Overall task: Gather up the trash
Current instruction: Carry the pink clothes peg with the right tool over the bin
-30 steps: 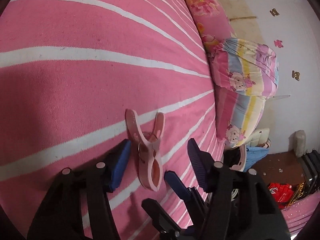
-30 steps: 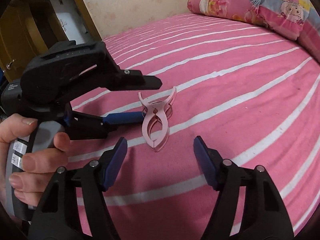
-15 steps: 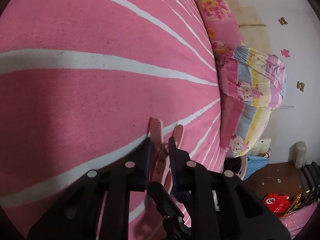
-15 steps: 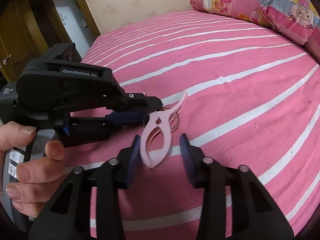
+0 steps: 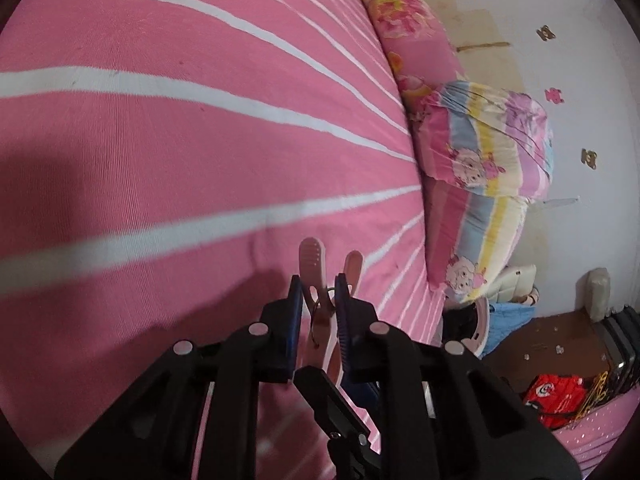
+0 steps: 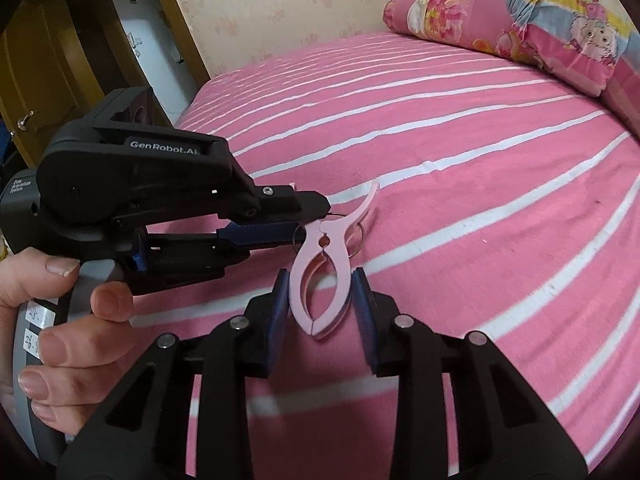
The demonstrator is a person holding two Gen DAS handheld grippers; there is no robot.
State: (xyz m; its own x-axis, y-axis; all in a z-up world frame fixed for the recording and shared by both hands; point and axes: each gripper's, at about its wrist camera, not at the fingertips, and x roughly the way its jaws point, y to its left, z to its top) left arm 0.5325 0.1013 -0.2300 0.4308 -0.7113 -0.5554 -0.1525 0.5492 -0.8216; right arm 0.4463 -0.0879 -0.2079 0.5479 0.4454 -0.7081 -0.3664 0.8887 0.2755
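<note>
A pink plastic clothes peg (image 5: 313, 258) with a wire spring is held just above the pink striped bed sheet (image 5: 160, 140). My left gripper (image 5: 318, 300) has its blue pads pressed on the peg's middle near the spring, and its jaws are closing. The two handle tips stick out past the pads. In the right wrist view the peg (image 6: 326, 248) hangs between both tools. My right gripper (image 6: 322, 300) is shut on the peg's rounded jaw end. My left gripper (image 6: 310, 220) comes in from the left, with a person's hand (image 6: 60, 308) on its grip.
Floral pillow (image 5: 400, 28) and folded striped quilt (image 5: 488, 148) lie along the bed's right side. Beyond the bed edge are a brown bedside surface with a red bag (image 5: 554, 394) and a blue cloth (image 5: 508, 320). A wooden door (image 6: 36, 80) stands far left.
Both grippers have closed on the peg, which lay flat on the sheet a second ago. It now hangs a little above the sheet between them.
</note>
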